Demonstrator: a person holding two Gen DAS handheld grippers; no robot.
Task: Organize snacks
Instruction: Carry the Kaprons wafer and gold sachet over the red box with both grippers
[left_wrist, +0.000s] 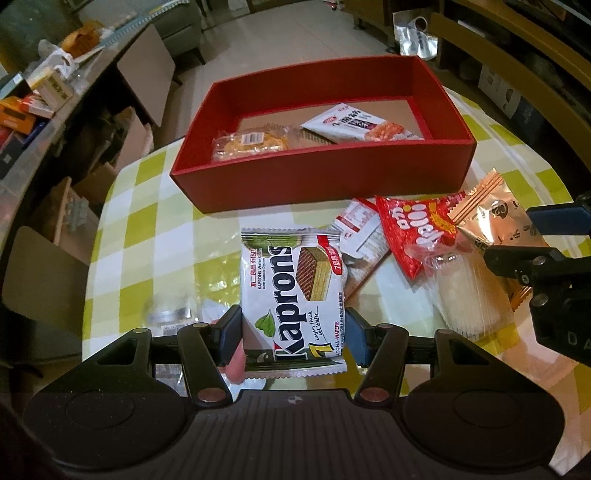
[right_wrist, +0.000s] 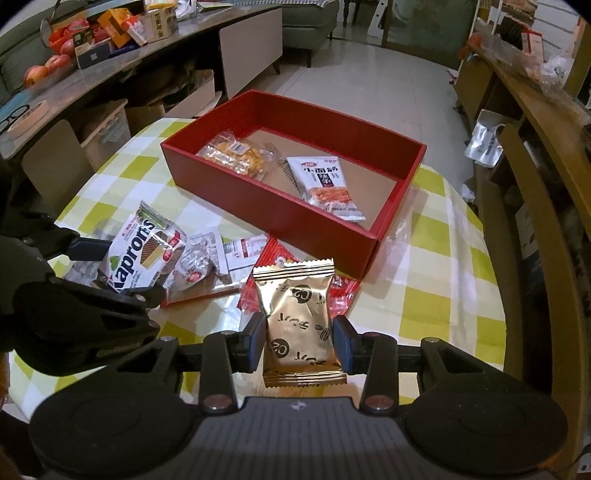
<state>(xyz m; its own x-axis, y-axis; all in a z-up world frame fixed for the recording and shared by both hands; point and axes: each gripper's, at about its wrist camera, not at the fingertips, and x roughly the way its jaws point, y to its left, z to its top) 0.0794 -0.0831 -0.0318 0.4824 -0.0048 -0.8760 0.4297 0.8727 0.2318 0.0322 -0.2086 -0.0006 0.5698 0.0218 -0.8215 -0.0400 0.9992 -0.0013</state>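
Both packs look light, crinkly and slick, with brittle contents, so a side grip across the middle with modest squeeze seems right, not the sealed end flaps. Left gripper (left_wrist: 293, 334) fingers are closed partway on the Kaprons wafer pack (left_wrist: 291, 295), held off the checked tabletop (left_wrist: 122, 221) short of the red box (left_wrist: 321, 177). Right gripper (right_wrist: 301, 341) fingers are clamped on the gold foil snack pack (right_wrist: 299, 321), above the loose wrappers near the box, which already holds a clear-wrapped pastry (right_wrist: 236, 153) and a white noodle-snack packet (right_wrist: 327, 184).
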